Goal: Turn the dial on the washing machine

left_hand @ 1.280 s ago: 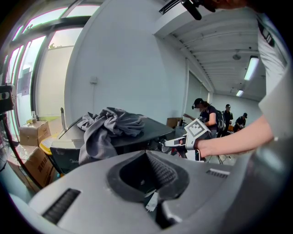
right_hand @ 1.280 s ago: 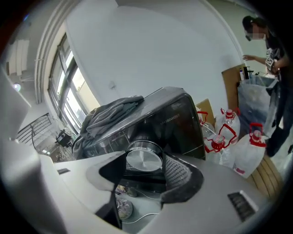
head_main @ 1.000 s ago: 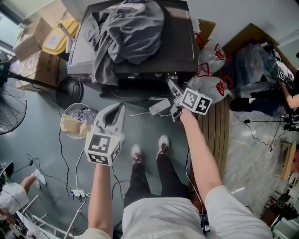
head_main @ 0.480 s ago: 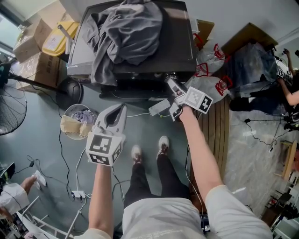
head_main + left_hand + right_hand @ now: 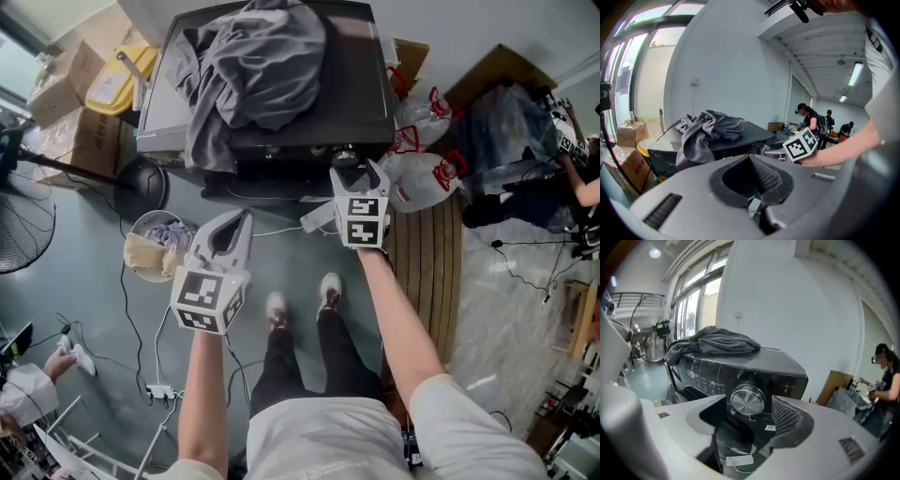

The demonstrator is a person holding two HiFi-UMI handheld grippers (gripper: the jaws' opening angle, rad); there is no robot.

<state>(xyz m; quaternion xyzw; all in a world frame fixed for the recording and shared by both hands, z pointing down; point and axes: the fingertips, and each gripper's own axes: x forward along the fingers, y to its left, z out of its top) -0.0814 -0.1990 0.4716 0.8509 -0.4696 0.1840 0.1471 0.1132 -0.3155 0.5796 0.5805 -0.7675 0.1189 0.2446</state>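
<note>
Rolled square since a second ago, marker cube tipped sideways then and facing straight up now: right gripper [image 5: 356, 172]. Otherwise hardly shifted, still right at the front of the glossy black washing machine [image 5: 361, 89]. Has just been opening its jaws, now spread wide and gripping nothing. Frames the round brushed-silver dial [image 5: 748, 400] between them in the right gripper view, with a gap showing at each ribbed pad, so no contact. Sits, that dial, on the dark control panel at the machine's front, right of the lit digits. Cannot tell whether level with the pads or just beyond them.

Unmoved over the same second: left gripper [image 5: 240, 221], held out below and left of the machine's front, apart from it. Keeps its jaws together, pads meeting at the tips, nothing between. Hangs near a round basket of crumpled cloth [image 5: 155, 246] on the grey floor.

Heaped on the machine's lid: a rumpled grey garment [image 5: 253, 66], spilling over the front left edge. Beside the machine on the right, white plastic bags with red handles [image 5: 422, 178]; on the left, brown cardboard boxes [image 5: 80, 117] and a yellow plastic container [image 5: 117, 75]. Below the grippers, white shoes [image 5: 328, 291].
</note>
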